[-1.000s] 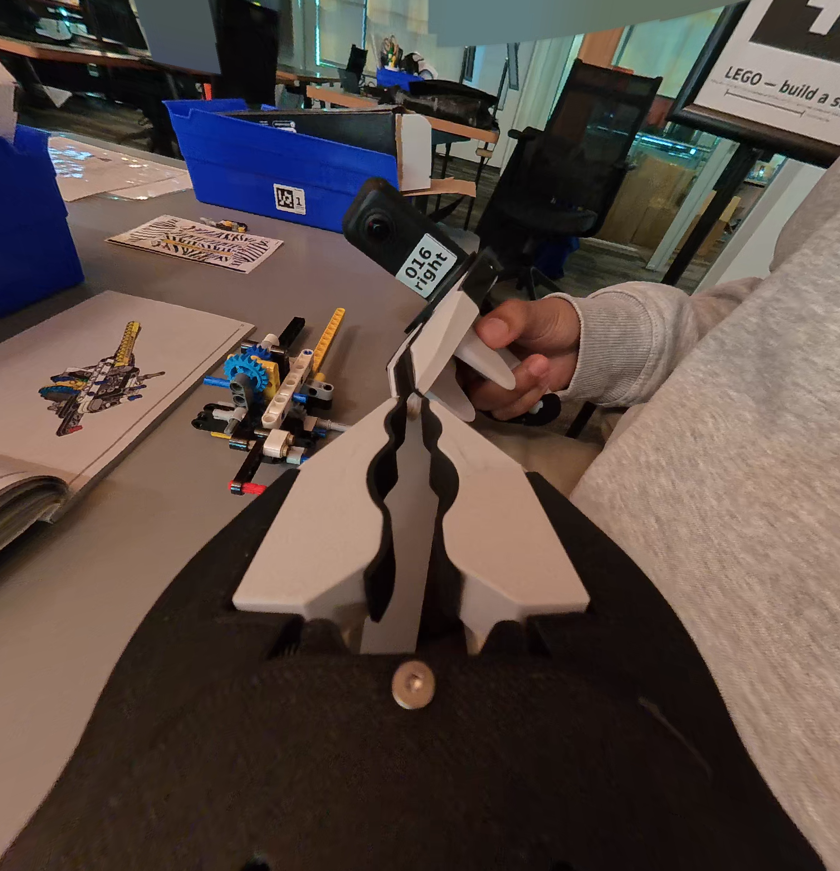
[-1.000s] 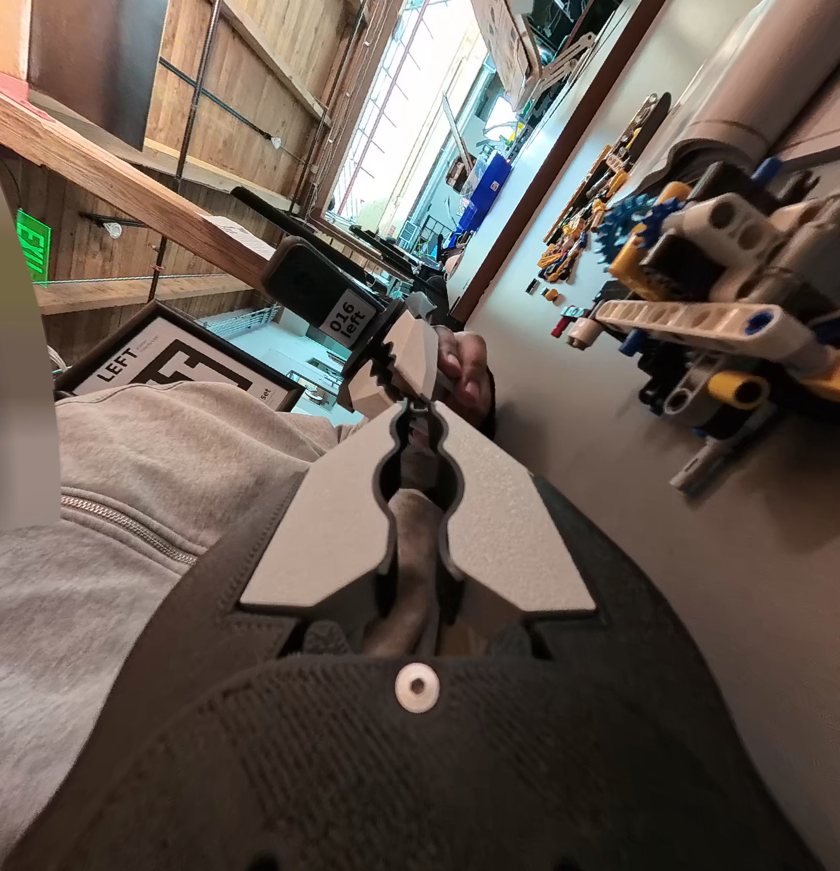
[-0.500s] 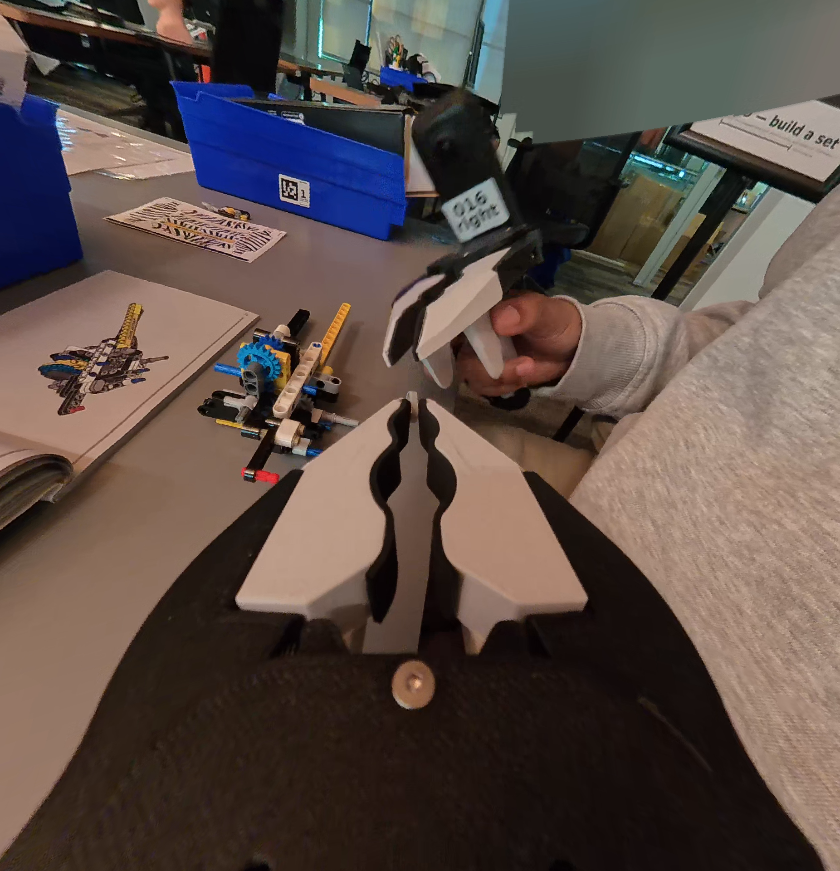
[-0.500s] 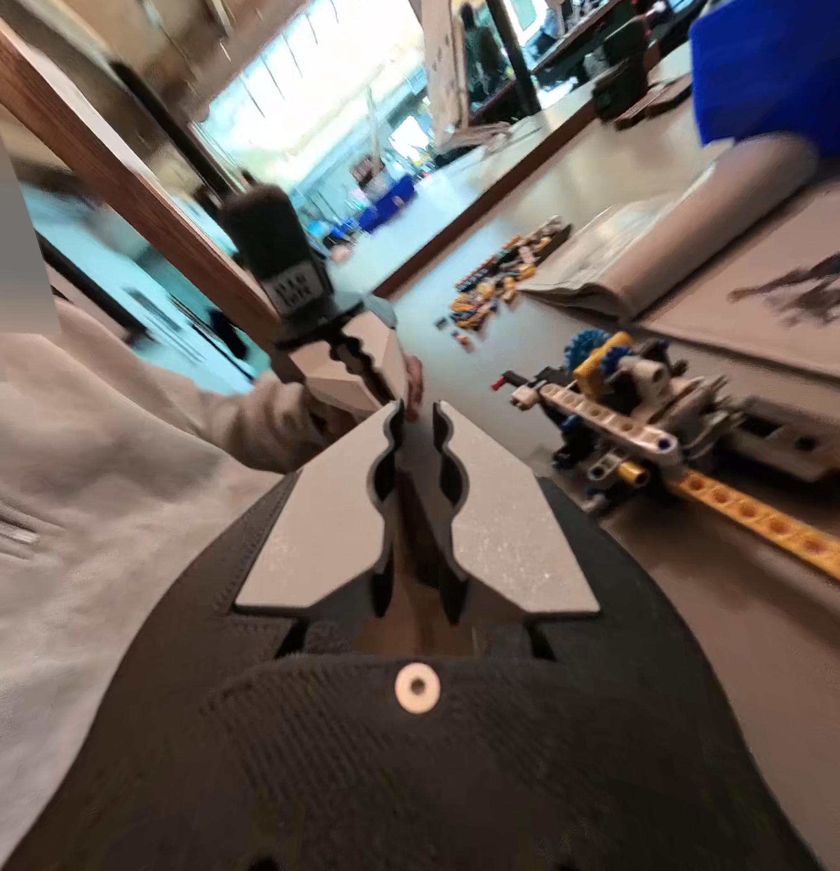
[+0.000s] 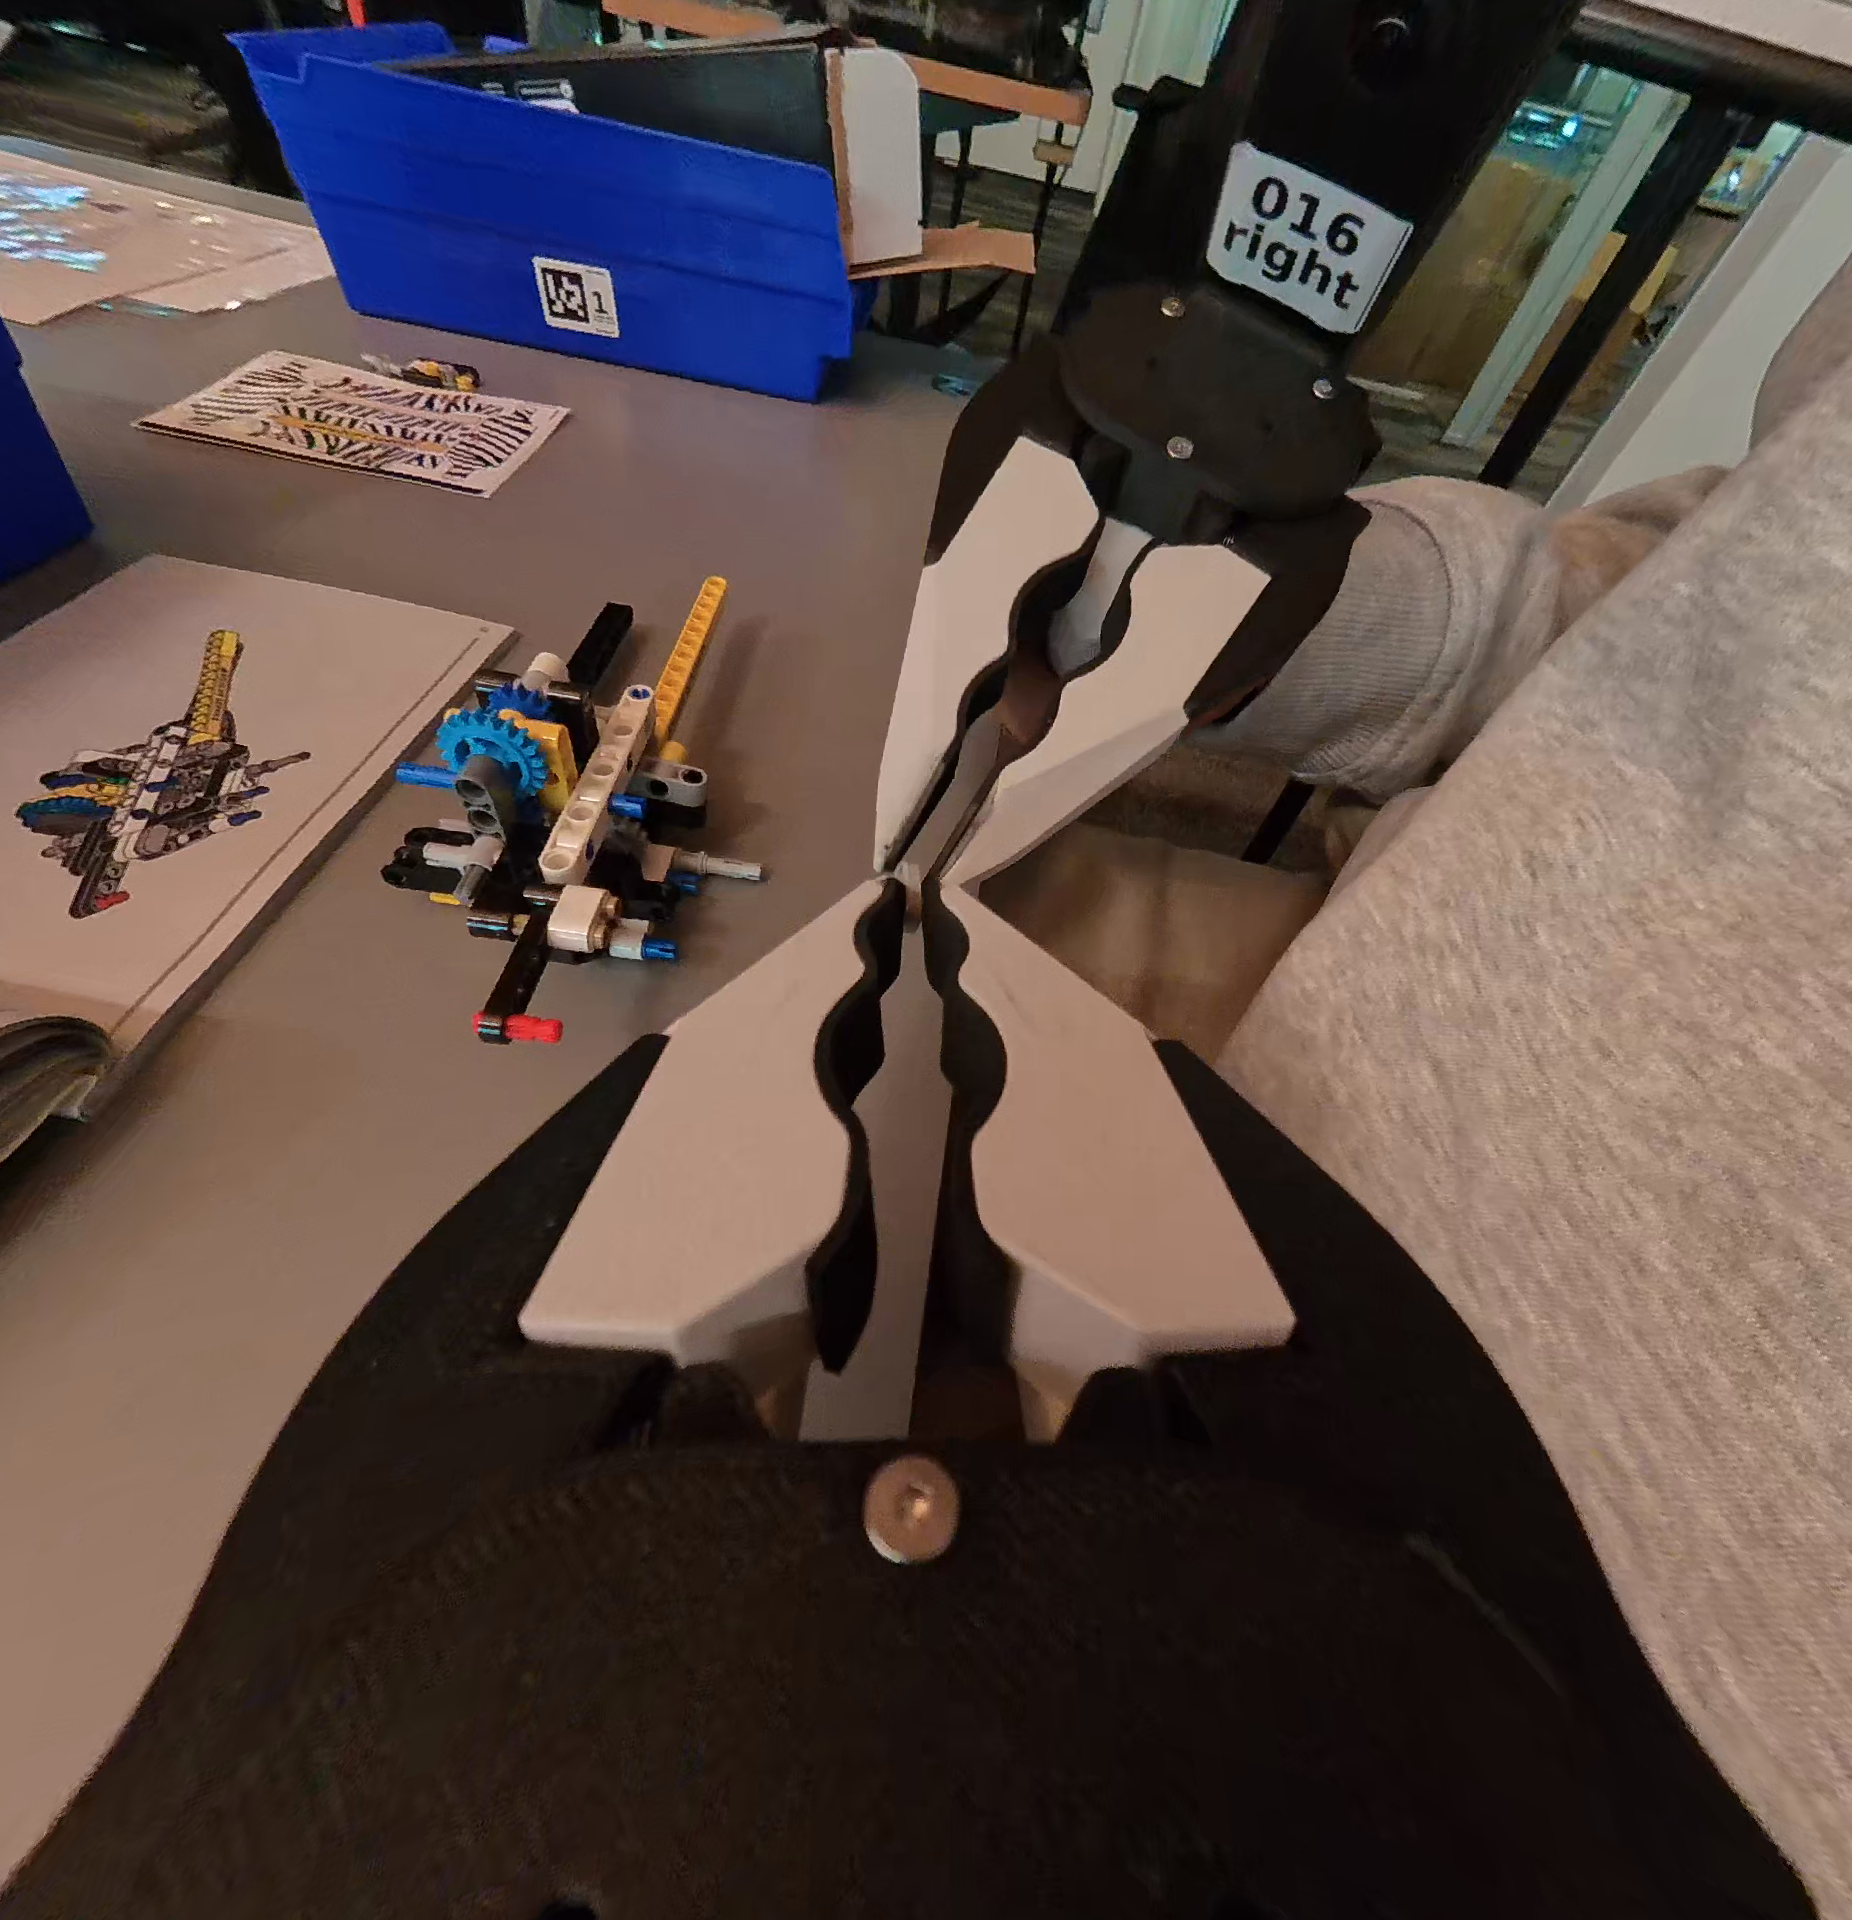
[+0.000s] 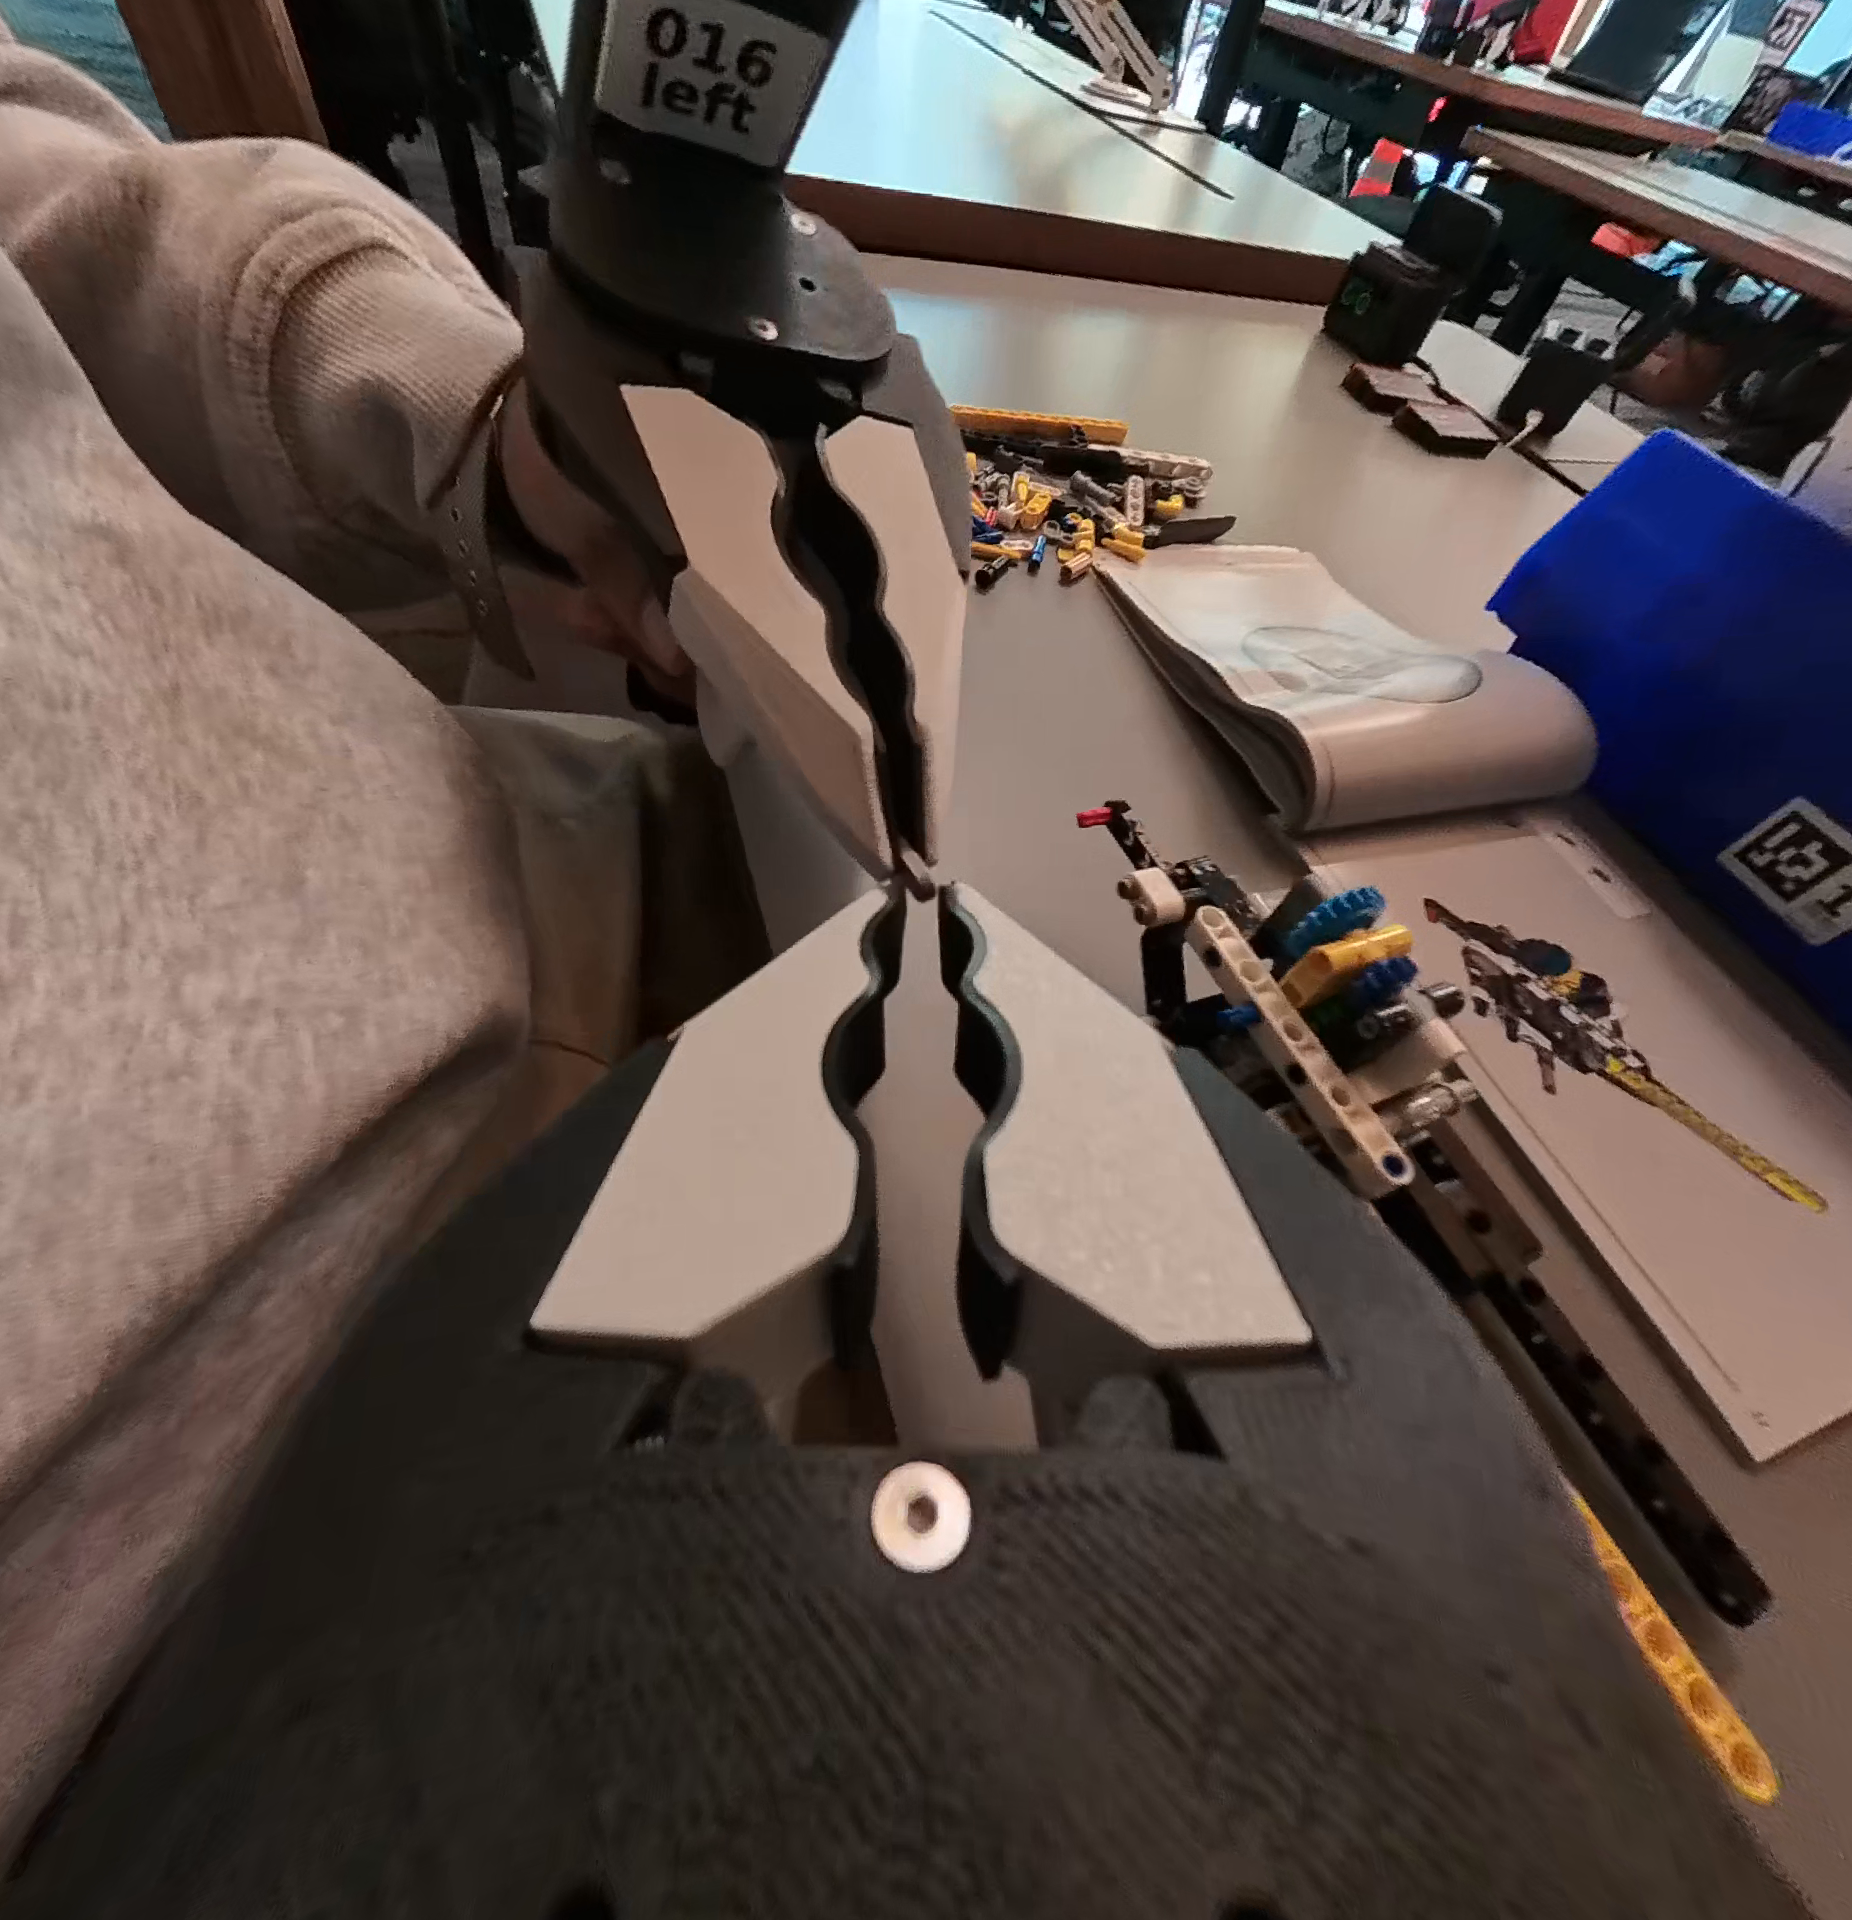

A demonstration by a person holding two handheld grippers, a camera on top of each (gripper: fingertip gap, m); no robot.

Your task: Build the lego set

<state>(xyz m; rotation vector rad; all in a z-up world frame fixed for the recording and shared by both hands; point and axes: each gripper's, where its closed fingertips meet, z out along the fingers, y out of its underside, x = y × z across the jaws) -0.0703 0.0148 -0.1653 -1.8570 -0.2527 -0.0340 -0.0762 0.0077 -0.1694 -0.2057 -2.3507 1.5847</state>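
- we hold our left gripper [image 5: 906, 891] and right gripper [image 6: 917, 896] tip to tip above the near table edge, both jaws nearly closed on a narrow gap.
- a tiny pale piece [image 5: 907, 879] sits where the tips meet; we cannot tell which gripper pinches it.
- the half-built lego model [image 5: 569, 800] lies flat on the grey table [image 5: 693, 488], just beside the open instruction booklet [image 5: 205, 748] and well clear of both grippers.
- its long axis runs along the yellow beam [image 5: 693, 649]: that end points away toward the blue bin [image 5: 548, 197], the red-tipped black end [image 5: 517, 1027] toward us.
- loose lego parts [image 6: 1067, 509] lie farther along the table, past the booklet's curled pages.
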